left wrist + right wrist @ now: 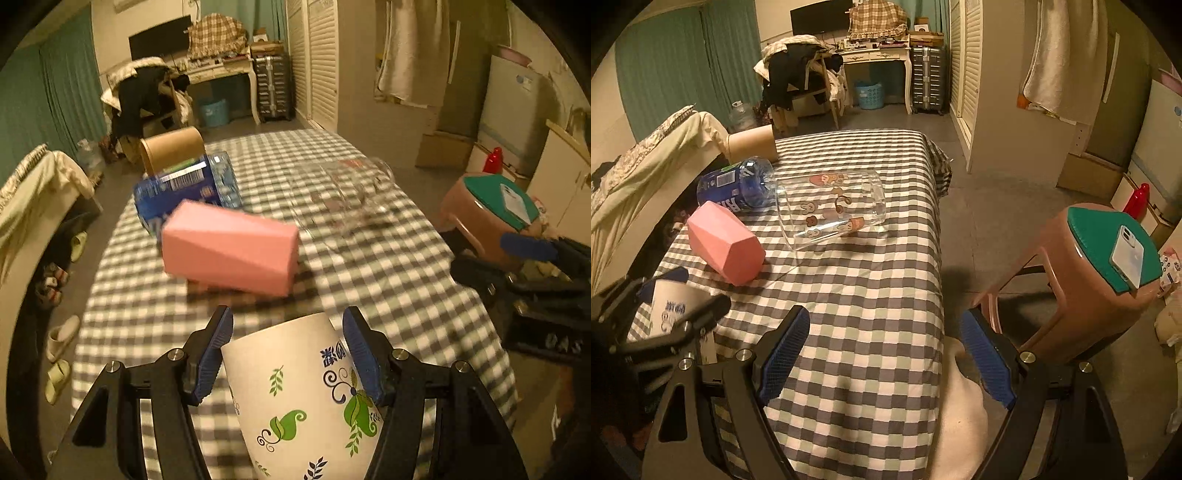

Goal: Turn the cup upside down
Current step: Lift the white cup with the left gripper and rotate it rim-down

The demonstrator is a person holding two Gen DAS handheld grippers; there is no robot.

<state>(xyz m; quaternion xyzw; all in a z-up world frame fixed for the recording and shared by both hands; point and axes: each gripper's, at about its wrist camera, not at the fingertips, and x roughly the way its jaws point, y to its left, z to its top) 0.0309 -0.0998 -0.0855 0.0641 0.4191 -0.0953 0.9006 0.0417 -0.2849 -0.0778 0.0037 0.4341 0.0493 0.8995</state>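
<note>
White floral paper cup (299, 398) sits clamped sideways in my left fingers (288, 354) for turning; right fingers (886, 354) gape empty.

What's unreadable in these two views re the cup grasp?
- Paper cup rim: left wrist view, cut off by the bottom edge; its facing is unconfirmed.
- Left hand-held gripper pad contact: cup body hides it.
- Glass cup: left wrist view, motion-blurred.
- Paper cup in right wrist view: mostly behind the left hand-held gripper.
</note>
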